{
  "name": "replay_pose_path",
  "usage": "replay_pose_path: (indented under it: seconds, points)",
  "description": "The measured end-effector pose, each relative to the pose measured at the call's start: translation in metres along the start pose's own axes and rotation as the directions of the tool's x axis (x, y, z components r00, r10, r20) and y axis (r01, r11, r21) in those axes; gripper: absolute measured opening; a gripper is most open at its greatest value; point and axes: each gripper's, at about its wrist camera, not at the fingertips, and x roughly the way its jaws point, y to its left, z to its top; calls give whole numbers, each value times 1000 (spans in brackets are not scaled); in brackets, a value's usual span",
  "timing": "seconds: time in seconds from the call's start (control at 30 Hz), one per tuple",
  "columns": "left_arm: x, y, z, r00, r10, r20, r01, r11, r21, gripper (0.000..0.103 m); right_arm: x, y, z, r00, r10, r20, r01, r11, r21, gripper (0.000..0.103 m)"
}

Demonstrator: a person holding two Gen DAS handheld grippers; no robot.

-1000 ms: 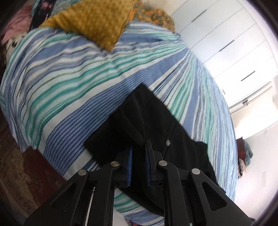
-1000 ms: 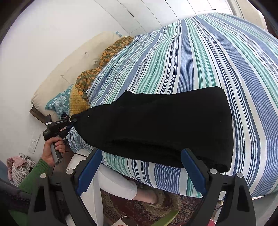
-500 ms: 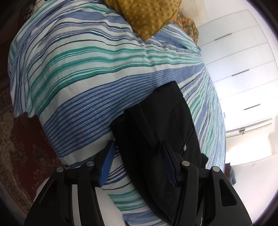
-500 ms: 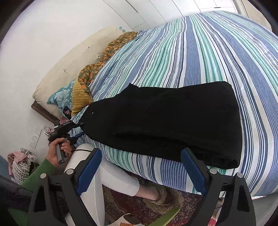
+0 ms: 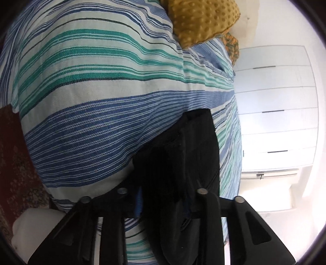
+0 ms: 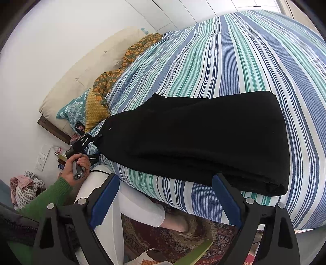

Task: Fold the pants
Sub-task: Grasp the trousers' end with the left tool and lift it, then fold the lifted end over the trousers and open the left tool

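Black pants (image 6: 203, 138) lie folded lengthwise across the near edge of the striped bed cover (image 6: 244, 51). Their far-left end meets my left gripper (image 6: 98, 137), held by a hand in a green sleeve (image 6: 51, 191). In the left wrist view the pants (image 5: 183, 152) bunch up between the fingers. My left gripper (image 5: 163, 203) has its jaws closing on that thick fold, and one blue pad (image 5: 138, 201) shows against the cloth. My right gripper (image 6: 165, 179) hovers wide open just off the bed's edge, below the pants, with nothing between its fingers.
A mustard cushion (image 5: 203, 18), a teal pillow (image 6: 69, 112) and a cream headboard cushion (image 6: 85, 77) crowd the head of the bed. White wardrobe doors (image 5: 275, 102) stand beyond. A leg in white (image 6: 138, 205) and a patterned rug (image 6: 163, 234) are below the edge.
My left gripper let go of the pants' end, rolled and sank, then closed again over a thicker bunch of it. The pants' end dropped onto the bed. My right gripper stayed put, open.
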Motion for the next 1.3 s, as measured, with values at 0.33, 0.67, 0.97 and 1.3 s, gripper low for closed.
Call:
replay_pose_path:
  seconds: [0.33, 0.67, 0.97, 1.3]
  points:
    - [-52, -96, -31, 971, -238, -3, 236, 963, 129, 18, -9, -10, 2, 999, -7, 44, 6, 999, 39, 92]
    - [-42, -264, -175, 941, -214, -262, 330, 748, 576, 18, -47, -35, 8, 983, -20, 180, -1, 994, 112, 92]
    - [36, -292, -365, 873, 80, -482, 385, 493, 780, 18, -114, -87, -5, 941, -135, 312, 56, 967, 250, 92]
    - [69, -260, -480, 851, 364, -379, 376, 83, 923, 60, -140, -124, -22, 926, -151, 346, 8, 924, 381, 92]
